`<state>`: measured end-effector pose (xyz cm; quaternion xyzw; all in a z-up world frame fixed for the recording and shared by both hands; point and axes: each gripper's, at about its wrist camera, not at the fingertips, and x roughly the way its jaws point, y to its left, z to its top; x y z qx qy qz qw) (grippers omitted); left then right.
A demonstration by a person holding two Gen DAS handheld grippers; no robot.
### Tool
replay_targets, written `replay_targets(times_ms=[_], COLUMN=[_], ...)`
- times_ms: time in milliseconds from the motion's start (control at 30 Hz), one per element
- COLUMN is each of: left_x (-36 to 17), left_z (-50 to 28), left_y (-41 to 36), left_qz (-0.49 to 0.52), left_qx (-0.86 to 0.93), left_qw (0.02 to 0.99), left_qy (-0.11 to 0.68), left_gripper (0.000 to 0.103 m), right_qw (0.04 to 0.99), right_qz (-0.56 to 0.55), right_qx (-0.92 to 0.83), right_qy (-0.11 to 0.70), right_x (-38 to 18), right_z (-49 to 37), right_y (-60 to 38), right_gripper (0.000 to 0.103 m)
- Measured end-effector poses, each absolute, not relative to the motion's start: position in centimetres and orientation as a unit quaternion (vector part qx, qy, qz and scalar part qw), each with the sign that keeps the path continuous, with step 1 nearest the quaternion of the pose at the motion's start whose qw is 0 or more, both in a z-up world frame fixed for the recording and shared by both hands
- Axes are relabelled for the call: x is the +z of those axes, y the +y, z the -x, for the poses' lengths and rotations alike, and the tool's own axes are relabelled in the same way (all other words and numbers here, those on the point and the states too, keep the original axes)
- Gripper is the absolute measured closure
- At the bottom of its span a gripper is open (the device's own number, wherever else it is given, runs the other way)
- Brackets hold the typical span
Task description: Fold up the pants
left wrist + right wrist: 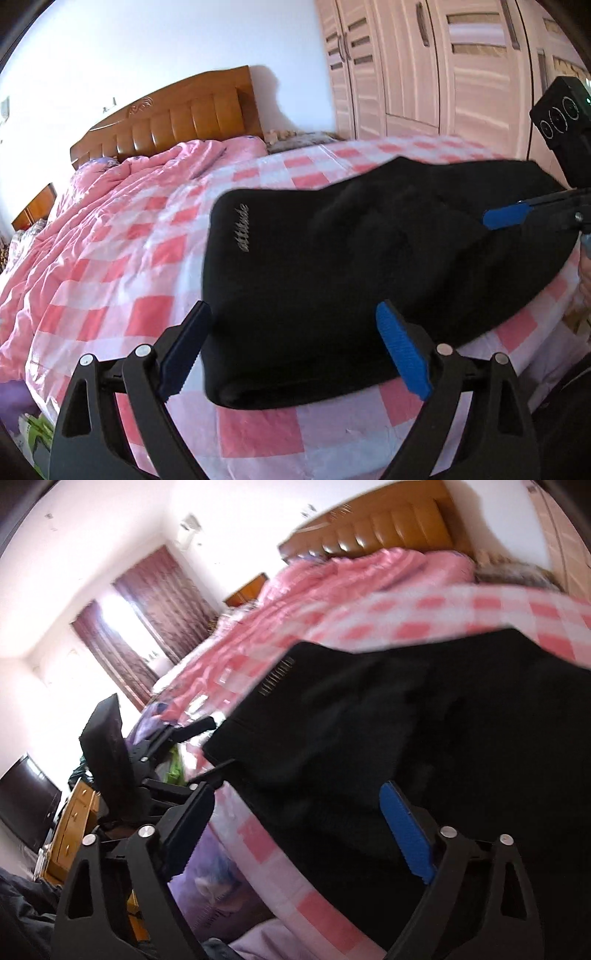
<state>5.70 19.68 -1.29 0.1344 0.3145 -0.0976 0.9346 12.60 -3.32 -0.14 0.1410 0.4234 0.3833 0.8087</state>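
Black pants (351, 258), folded into a thick bundle with pale lettering near one corner, lie on the pink-and-white checked bed sheet (122, 280). My left gripper (295, 332) stands open at the bundle's near end; its left finger is just beside the fold and its right finger is over the cloth. From the right, a blue finger (506, 216) of my right gripper reaches over the pants. In the right wrist view the pants (424, 738) fill the middle, and my right gripper (295, 812) is open astride their near edge. The left gripper (208, 746) is at the pants' left corner.
A crumpled pink quilt (110, 206) covers the bed's far half below a wooden headboard (177, 114). A pale wardrobe (424, 66) stands at the right. Left of the bed are curtains (147, 620), a wooden dresser (74, 823), a dark screen (26, 805) and purple bedding (218, 882).
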Motion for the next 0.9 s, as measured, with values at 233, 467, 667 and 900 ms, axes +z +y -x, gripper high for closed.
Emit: replay_targets(times_ms=[233, 467, 667, 900], left_x=[-2.3, -2.0, -2.2, 0.1], left_z=[-5.8, -5.5, -5.8, -5.3], left_y=[20.0, 19.4, 19.8, 22.2], left_qz=[-0.154, -0.184, -0.179, -0.160], left_qx=[-0.092, -0.092, -0.087, -0.071], left_qw=[0.935, 0.931, 0.933, 0.945], left_qy=[0.307, 0.300, 0.299, 0.278], left_gripper=[0.010, 0.010, 0.031, 0.103], right_qw=[0.799, 0.802, 0.793, 0.825], right_qz=[-0.173, -0.144, -0.206, -0.157], right_qx=[0.351, 0.369, 0.356, 0.365], right_qy=[0.456, 0.446, 0.450, 0.401], right_x=[-2.1, -1.2, -2.0, 2.0], right_z=[-12.8, -14.2, -17.2, -13.9], right_y=[-4.6, -2.0, -3.4, -2.8], right_gripper=[0.029, 0.035, 0.085, 0.093])
